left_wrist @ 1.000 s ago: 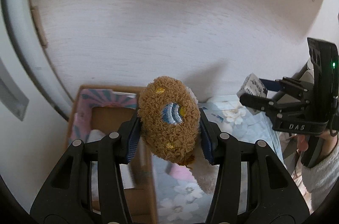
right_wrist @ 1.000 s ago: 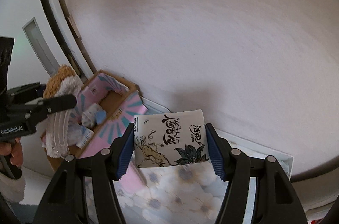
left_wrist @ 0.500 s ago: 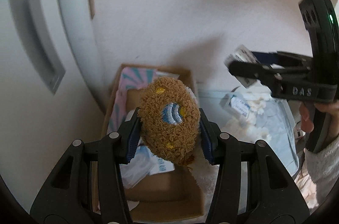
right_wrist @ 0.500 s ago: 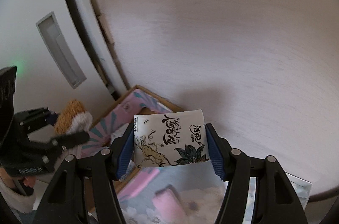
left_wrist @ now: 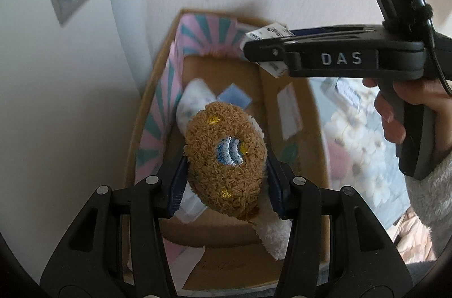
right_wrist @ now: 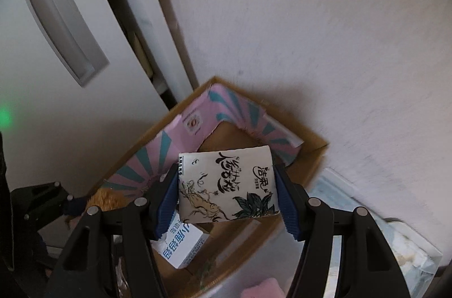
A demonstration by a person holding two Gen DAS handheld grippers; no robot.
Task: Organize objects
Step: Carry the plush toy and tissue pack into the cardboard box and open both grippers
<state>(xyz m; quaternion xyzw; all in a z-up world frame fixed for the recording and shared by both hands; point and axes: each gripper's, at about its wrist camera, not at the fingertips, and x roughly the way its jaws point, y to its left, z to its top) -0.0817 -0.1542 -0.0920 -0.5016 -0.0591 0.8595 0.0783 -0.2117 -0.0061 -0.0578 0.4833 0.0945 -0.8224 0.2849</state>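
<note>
Fuzzy plush toy (left_wrist: 226, 165), glossy tissue pack (right_wrist: 227, 186), cardboard box (left_wrist: 296, 111)

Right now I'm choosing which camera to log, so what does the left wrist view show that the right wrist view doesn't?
Only the left wrist view shows the brown plush toy's embroidered face clamped in the left gripper, plus the person's hand holding the right gripper from the side. Only the right wrist view shows the tissue packet's printed front, the blue-lettered white pack beneath it, and something pink. Both show the cardboard box with its pink striped lining.
</note>
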